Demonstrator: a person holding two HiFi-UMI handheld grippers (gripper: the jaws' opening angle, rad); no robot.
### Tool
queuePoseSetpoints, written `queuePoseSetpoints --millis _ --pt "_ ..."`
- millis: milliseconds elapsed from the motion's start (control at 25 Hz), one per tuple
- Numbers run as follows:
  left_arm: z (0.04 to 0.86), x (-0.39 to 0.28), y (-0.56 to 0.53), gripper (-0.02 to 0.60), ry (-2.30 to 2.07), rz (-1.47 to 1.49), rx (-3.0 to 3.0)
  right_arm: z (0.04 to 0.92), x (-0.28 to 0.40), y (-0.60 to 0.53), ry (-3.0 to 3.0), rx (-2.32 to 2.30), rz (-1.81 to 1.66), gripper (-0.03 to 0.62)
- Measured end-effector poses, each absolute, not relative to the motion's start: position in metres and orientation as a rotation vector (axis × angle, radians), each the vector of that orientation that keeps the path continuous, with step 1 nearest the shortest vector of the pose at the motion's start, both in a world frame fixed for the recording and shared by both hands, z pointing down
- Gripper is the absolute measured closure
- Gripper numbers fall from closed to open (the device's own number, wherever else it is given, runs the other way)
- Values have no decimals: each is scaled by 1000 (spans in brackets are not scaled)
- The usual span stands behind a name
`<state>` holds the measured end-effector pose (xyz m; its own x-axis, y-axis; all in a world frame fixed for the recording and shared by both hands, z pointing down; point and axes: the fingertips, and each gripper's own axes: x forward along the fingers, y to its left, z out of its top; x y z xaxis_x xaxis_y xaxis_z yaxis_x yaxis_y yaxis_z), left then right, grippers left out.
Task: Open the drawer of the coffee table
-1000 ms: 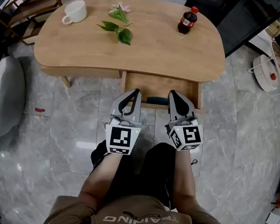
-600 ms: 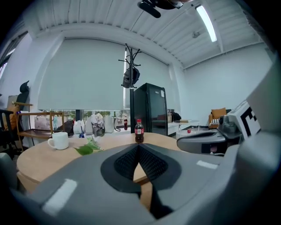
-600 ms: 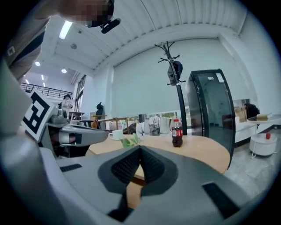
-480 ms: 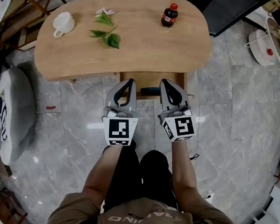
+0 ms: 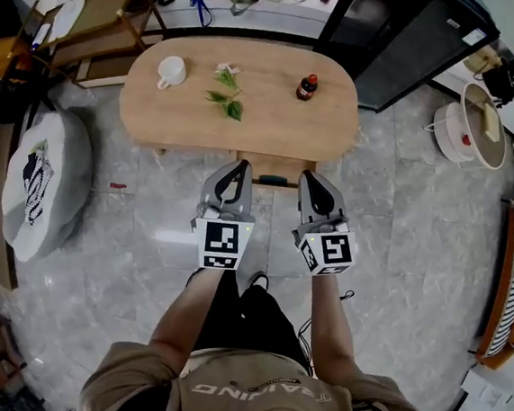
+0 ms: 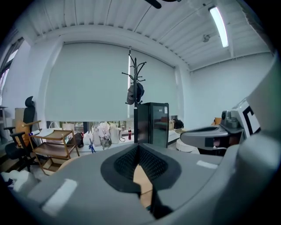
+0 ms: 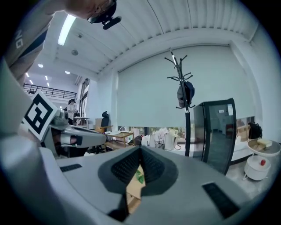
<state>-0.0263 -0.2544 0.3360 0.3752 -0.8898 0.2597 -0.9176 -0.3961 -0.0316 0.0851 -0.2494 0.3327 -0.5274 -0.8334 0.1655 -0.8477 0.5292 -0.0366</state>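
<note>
The oval wooden coffee table [image 5: 258, 123] stands ahead of the person on the grey stone floor. Its drawer [image 5: 276, 164] sticks out from the near side, with a dark handle [image 5: 271, 180] on its front. My left gripper [image 5: 238, 168] and right gripper [image 5: 309, 178] are held side by side above the floor, pointing toward the drawer, apart from it. Both are shut with nothing between the jaws. In the left gripper view the left gripper [image 6: 138, 147] points nearly level into the room, and only a sliver of table top [image 6: 142, 180] shows below its tips. The right gripper [image 7: 140, 149] points the same way.
On the table stand a white cup [image 5: 170, 70], a leafy sprig [image 5: 227, 99] and a cola bottle [image 5: 306, 88]. A grey floor cushion [image 5: 39, 180] lies left, a wooden trolley [image 5: 95, 26] behind it, a black cabinet [image 5: 402, 23] at the back right, a white round appliance [image 5: 462, 131] right.
Both grippers and the head camera have risen together. The table now looks smaller and farther below. The drawer has stayed pulled out and both grippers have stayed shut.
</note>
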Motion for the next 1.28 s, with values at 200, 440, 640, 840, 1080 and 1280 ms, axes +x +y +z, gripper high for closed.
queuePoseSetpoints --millis 200,440,640,840,1080,1280 --pt "246 -38 -241 580 -1668 335 2507 246 80 -237 -2621 1415 101 588" --pt "158 -61 -226 580 -1681 298 2537 146 70 -233 -2625 1422 -4 588" --pt "122 -91 -234 580 -1694 272 2562 103 47 -235 -2690 1474 -4 588" --pt "97 -114 -244 580 -1659 185 2571 85 27 -239 -2680 1444 -77 588" --pt "89 -123 -254 580 -1617 183 2615 64 22 -245 -2695 1540 -59 588" --pt "78 -114 -256 580 -1606 135 2649 55 24 -246 -2691 1557 -50 588"
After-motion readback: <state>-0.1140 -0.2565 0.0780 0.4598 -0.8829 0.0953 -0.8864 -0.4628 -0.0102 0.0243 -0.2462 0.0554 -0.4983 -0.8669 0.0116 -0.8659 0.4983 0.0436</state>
